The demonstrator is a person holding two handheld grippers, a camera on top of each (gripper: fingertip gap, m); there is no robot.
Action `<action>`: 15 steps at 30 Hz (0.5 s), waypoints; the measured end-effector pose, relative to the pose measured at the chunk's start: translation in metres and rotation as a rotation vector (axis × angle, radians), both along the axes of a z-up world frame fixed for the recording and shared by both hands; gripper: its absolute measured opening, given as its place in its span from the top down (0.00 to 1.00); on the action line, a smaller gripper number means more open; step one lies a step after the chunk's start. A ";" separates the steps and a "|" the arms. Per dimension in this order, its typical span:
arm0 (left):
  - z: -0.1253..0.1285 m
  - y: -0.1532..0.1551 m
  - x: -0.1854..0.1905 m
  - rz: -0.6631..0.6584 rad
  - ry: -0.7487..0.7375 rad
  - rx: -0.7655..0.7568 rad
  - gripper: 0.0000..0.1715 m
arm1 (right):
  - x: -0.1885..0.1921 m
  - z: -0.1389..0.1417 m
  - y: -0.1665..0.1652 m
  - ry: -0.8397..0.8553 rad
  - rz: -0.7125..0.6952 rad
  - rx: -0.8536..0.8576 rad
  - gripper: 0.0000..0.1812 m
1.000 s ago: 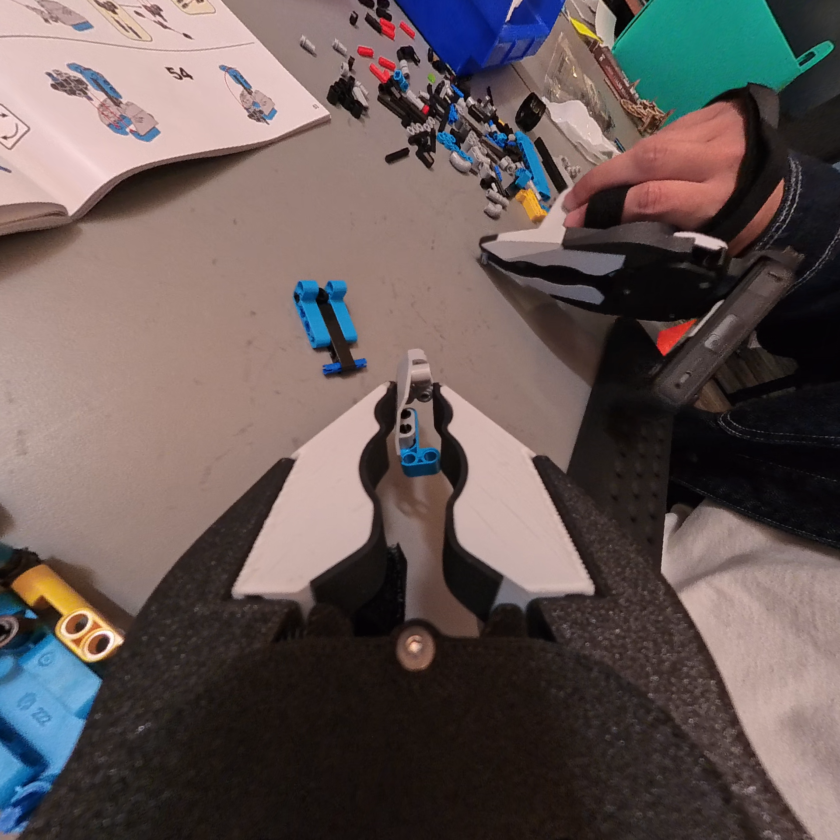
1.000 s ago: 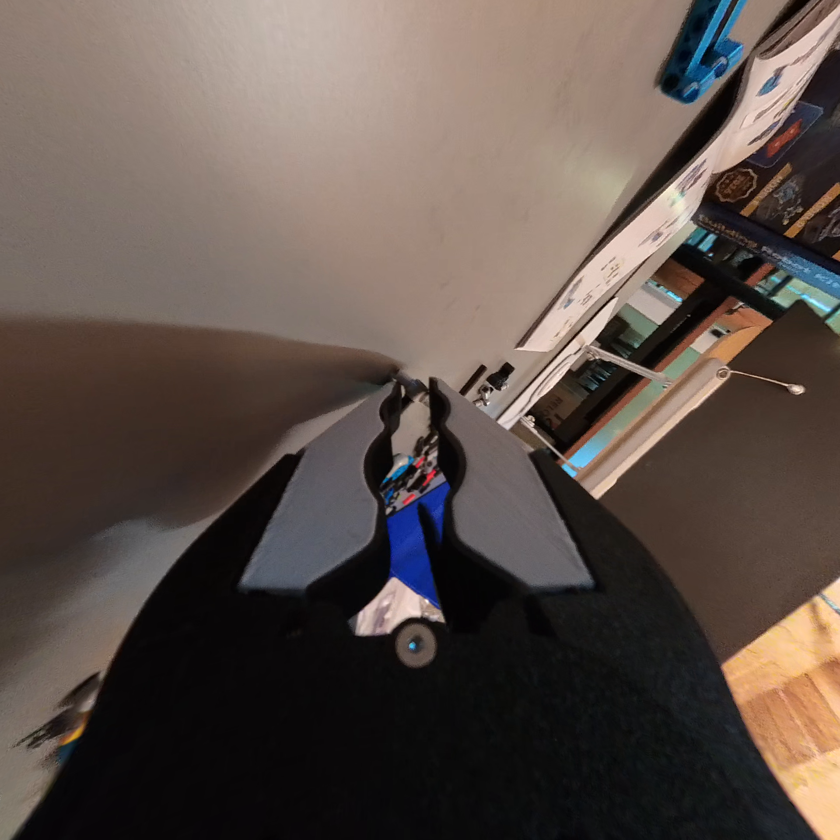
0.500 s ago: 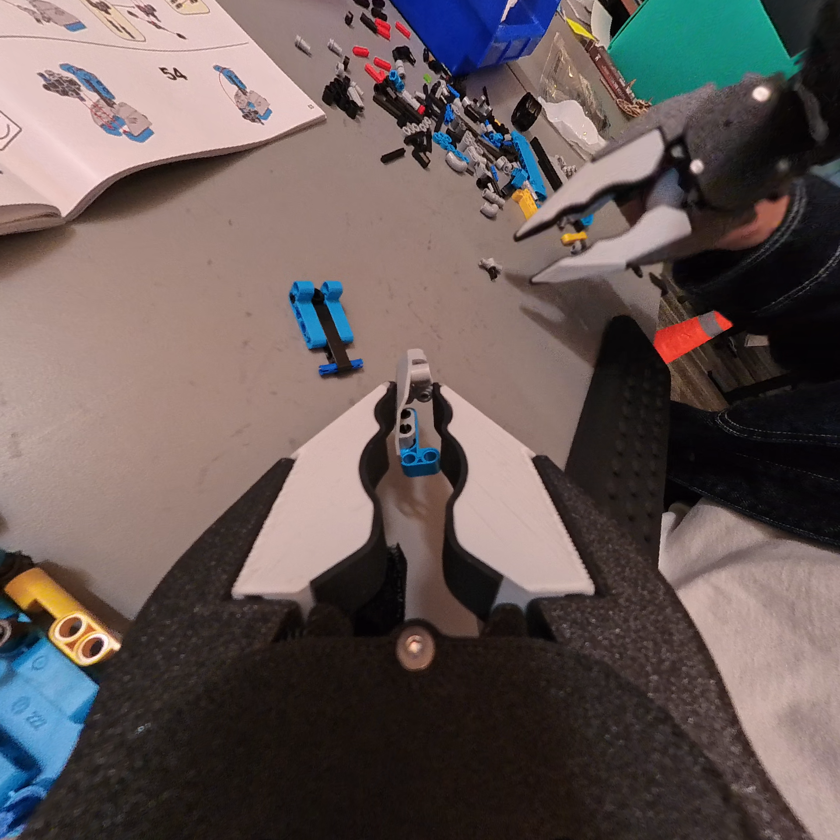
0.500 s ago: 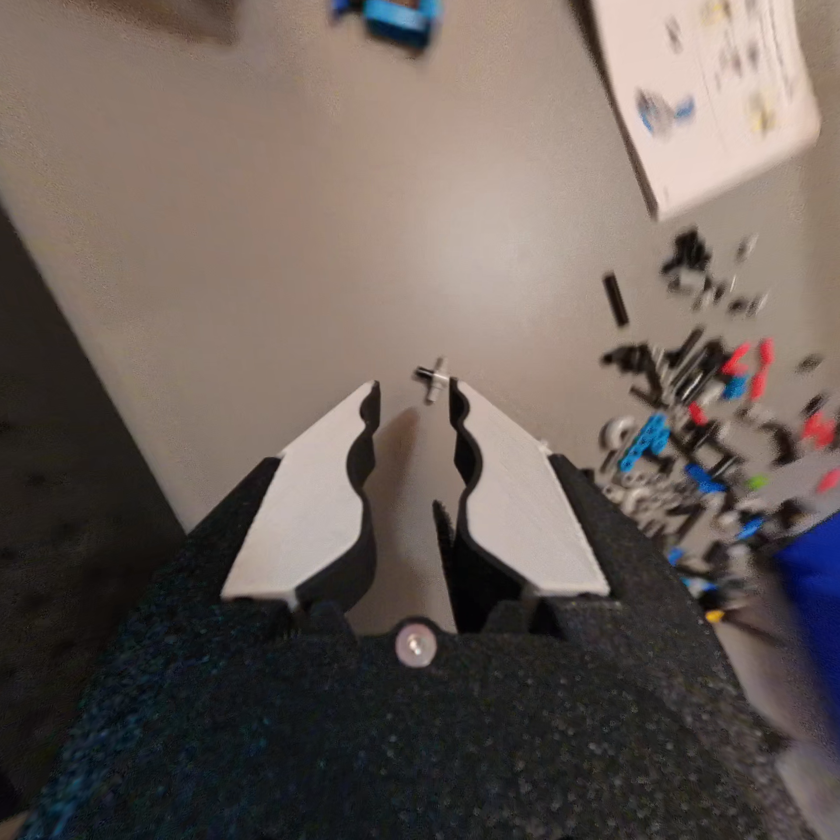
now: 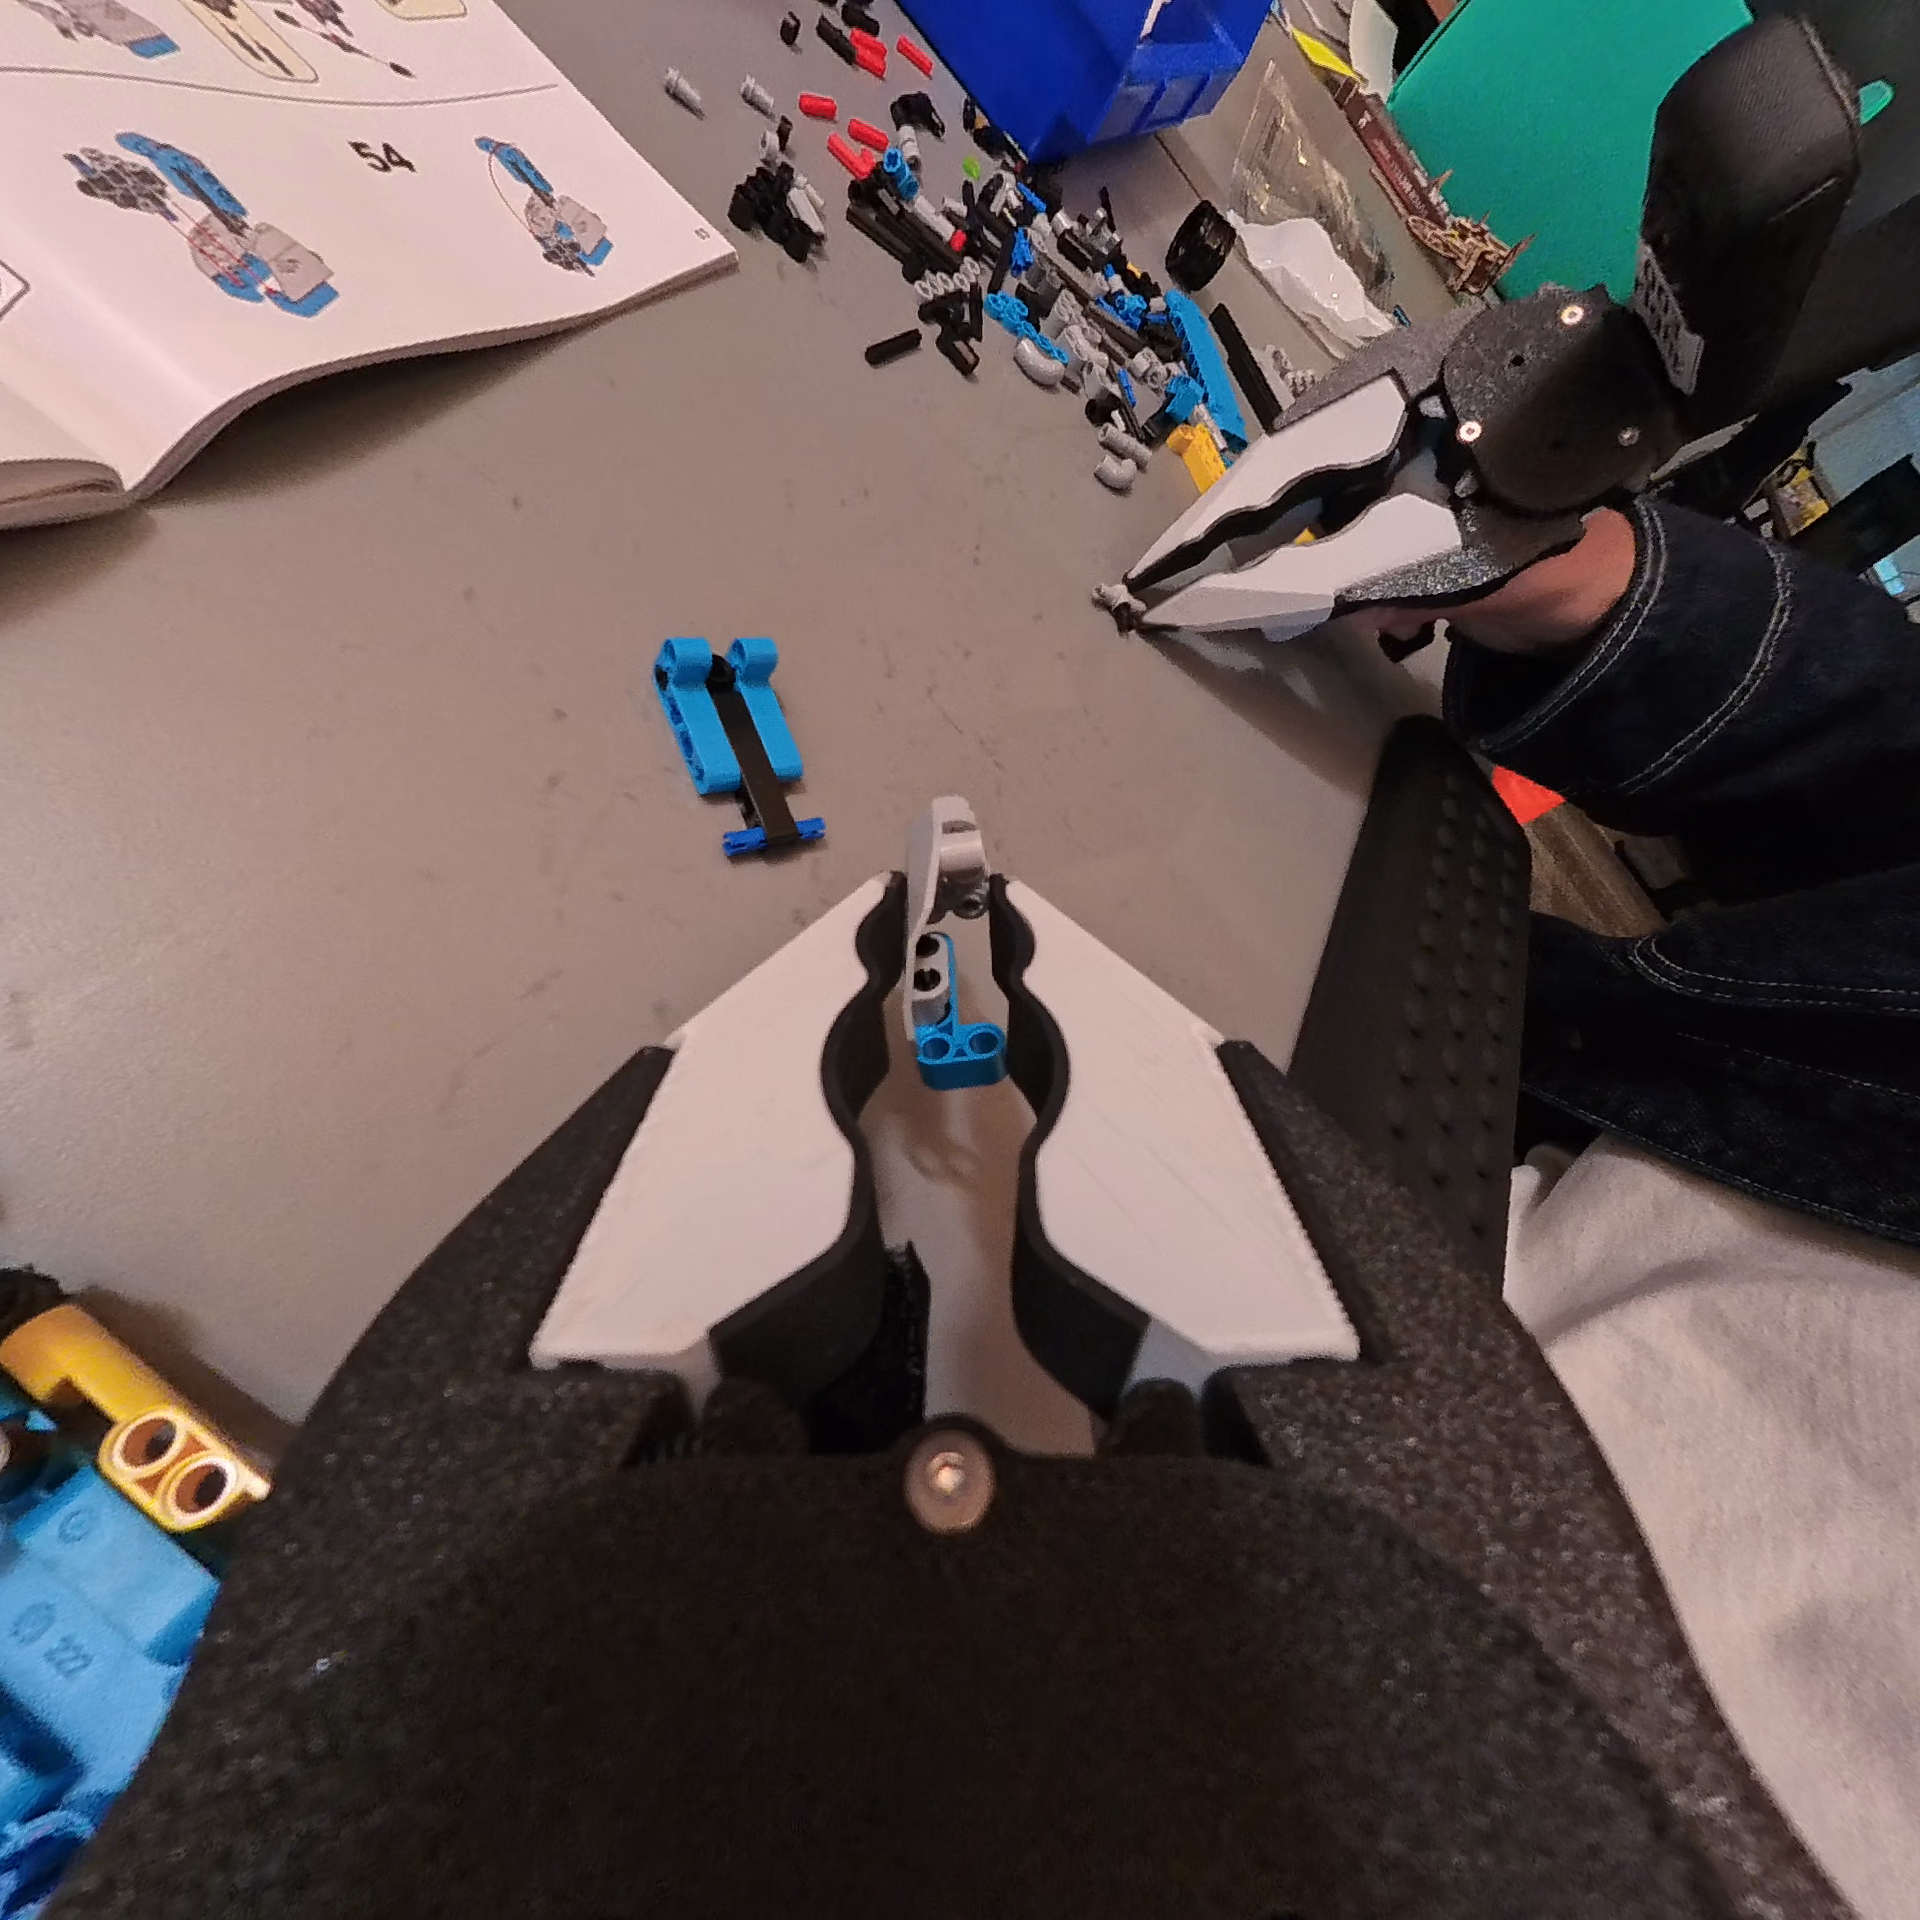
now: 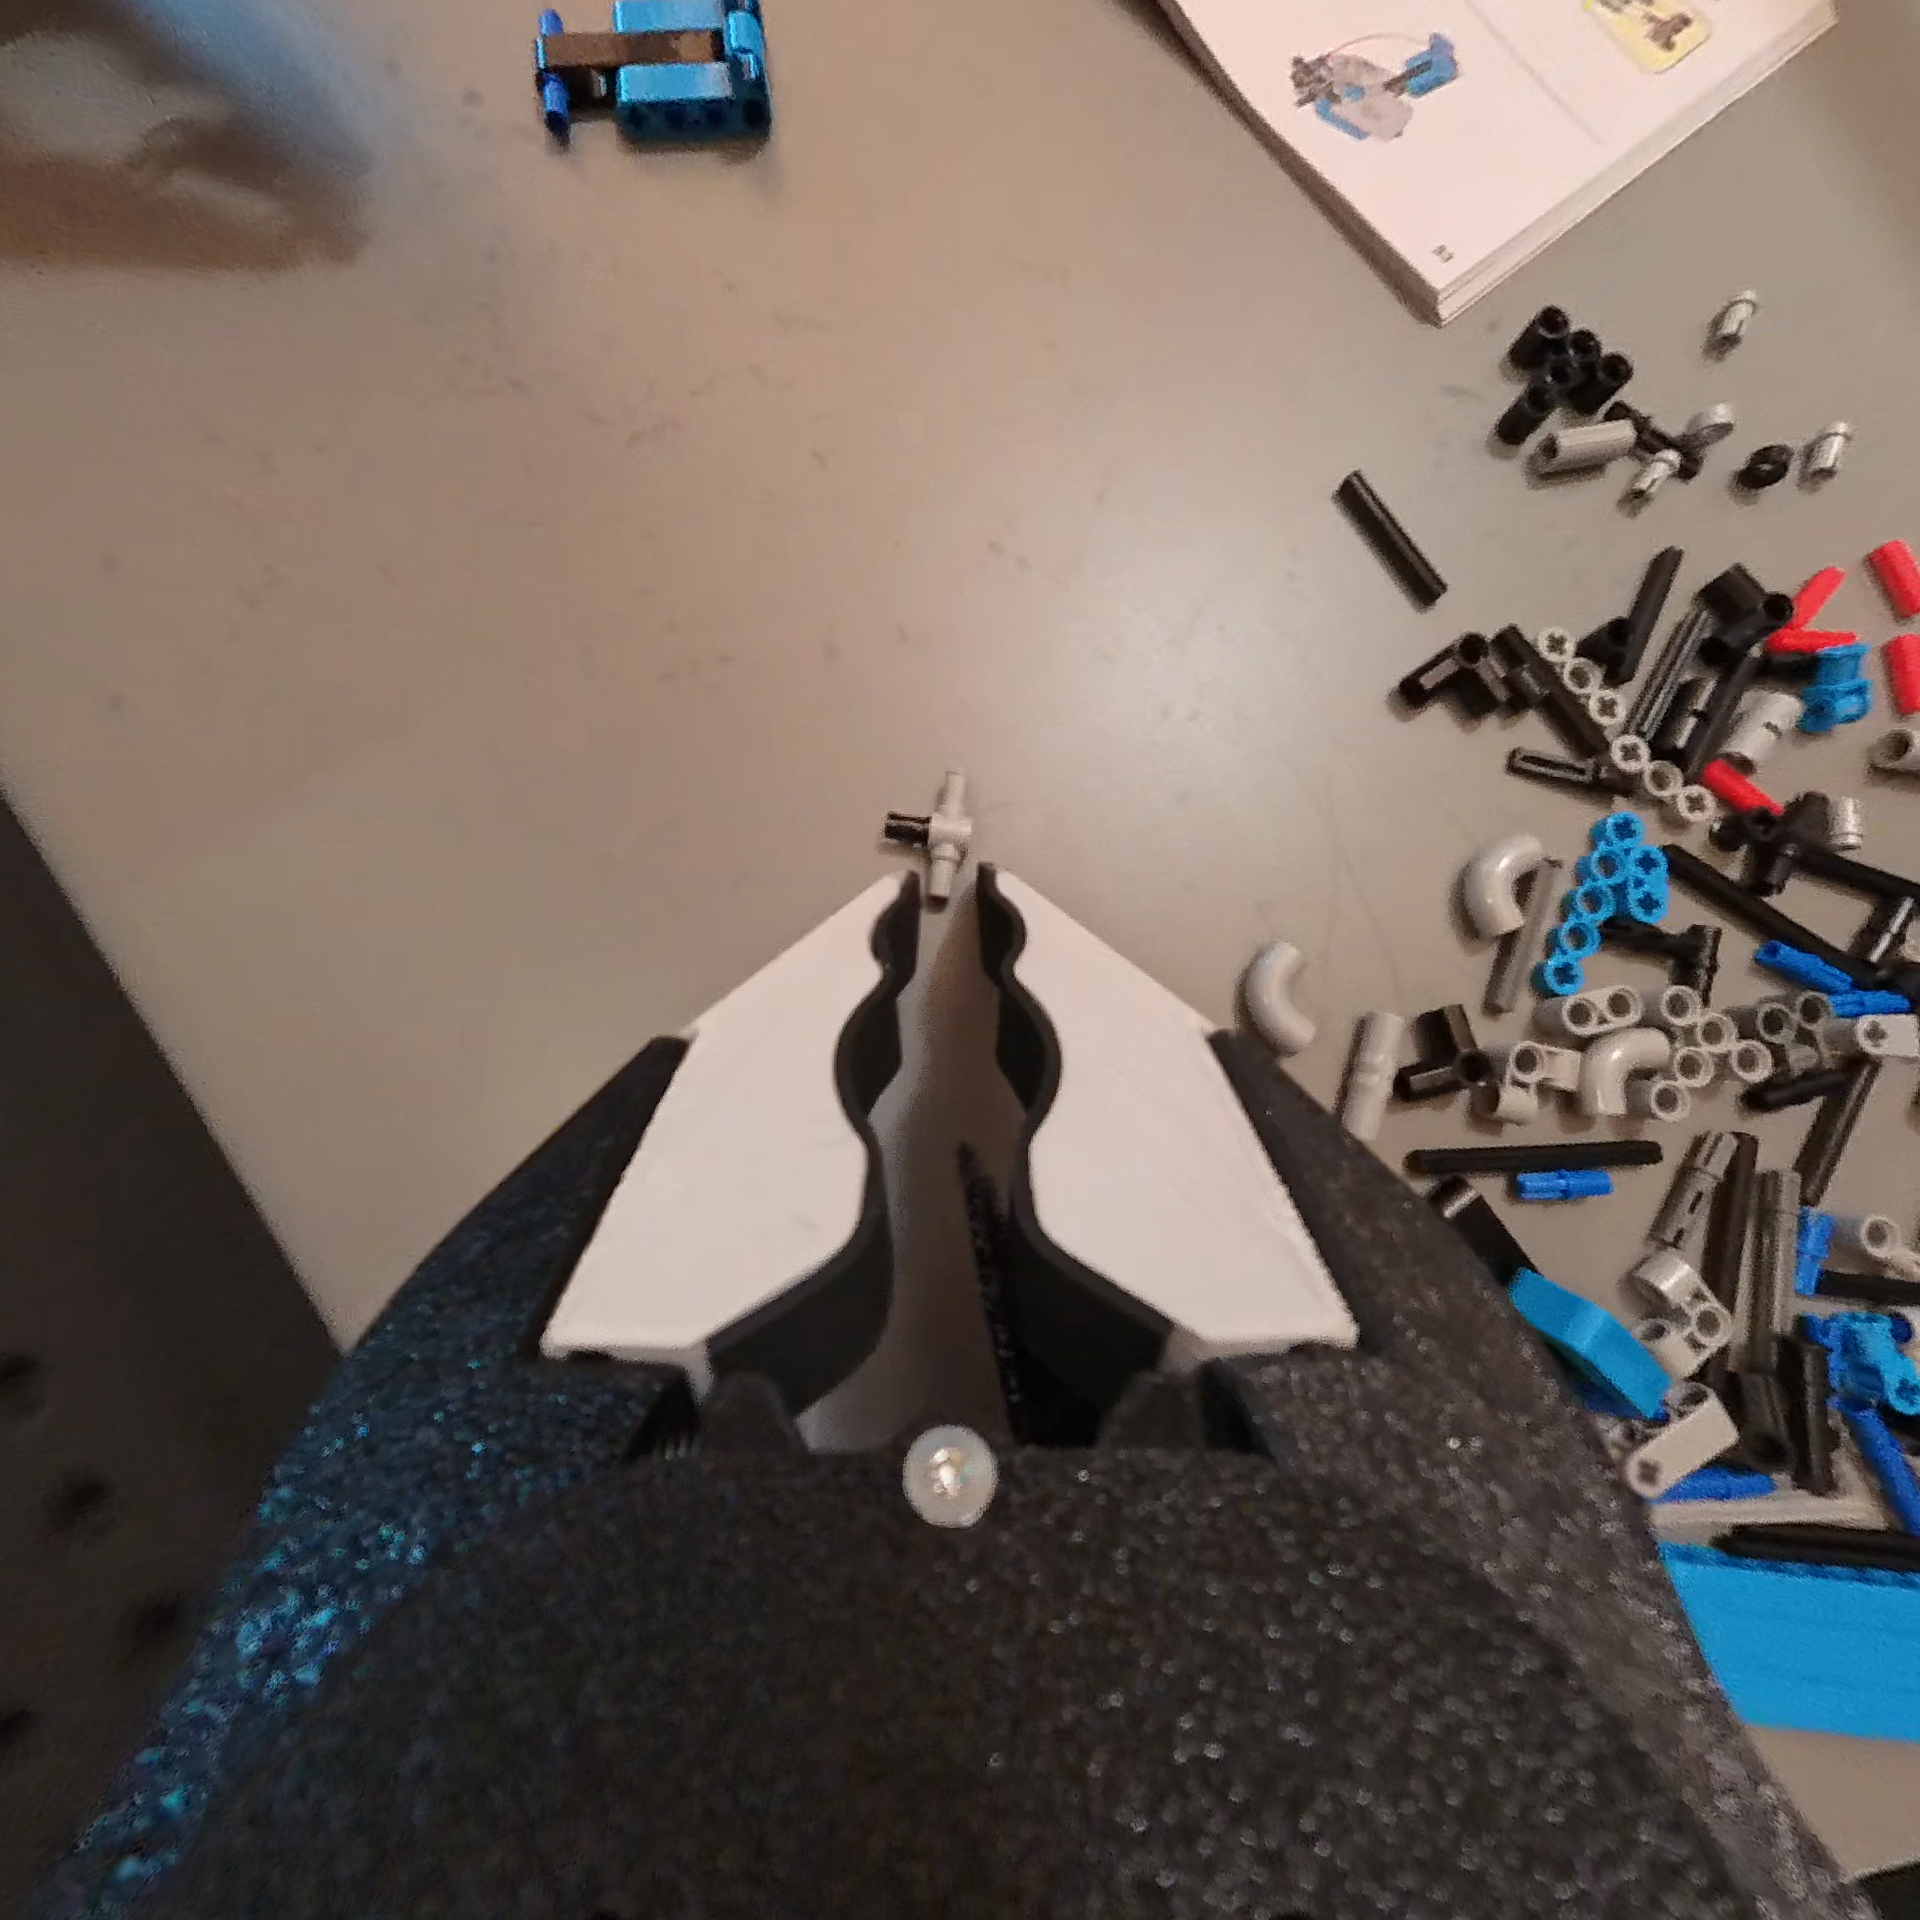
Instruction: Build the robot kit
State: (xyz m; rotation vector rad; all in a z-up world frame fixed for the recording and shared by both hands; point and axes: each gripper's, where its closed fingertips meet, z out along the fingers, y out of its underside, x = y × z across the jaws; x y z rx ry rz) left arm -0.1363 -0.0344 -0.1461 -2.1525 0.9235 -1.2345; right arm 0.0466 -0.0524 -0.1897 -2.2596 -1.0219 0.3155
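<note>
Printed matter in view, item by item. The open instruction booklet (image 5: 312,208) carries a bold page number between its assembly drawings, and a smaller number at the page corner (image 6: 1442,252) (neither is transcribed here). The blue moulded part (image 5: 73,1621) at lower left bears raised digits. A small sticker (image 5: 1668,322) on my right gripper (image 5: 1127,608) shows characters too small to read.
</note>
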 end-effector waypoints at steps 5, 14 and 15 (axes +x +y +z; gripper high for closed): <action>0.000 -0.002 0.001 -0.011 -0.001 -0.001 0.91 | -0.003 0.005 0.006 -0.060 0.063 0.037 0.98; 0.000 -0.004 0.003 -0.021 0.002 0.004 0.91 | 0.055 0.033 0.016 -1.303 0.790 0.354 0.98; 0.000 -0.004 0.003 -0.020 0.002 0.003 0.91 | 0.066 0.032 0.012 -1.376 0.828 0.286 0.98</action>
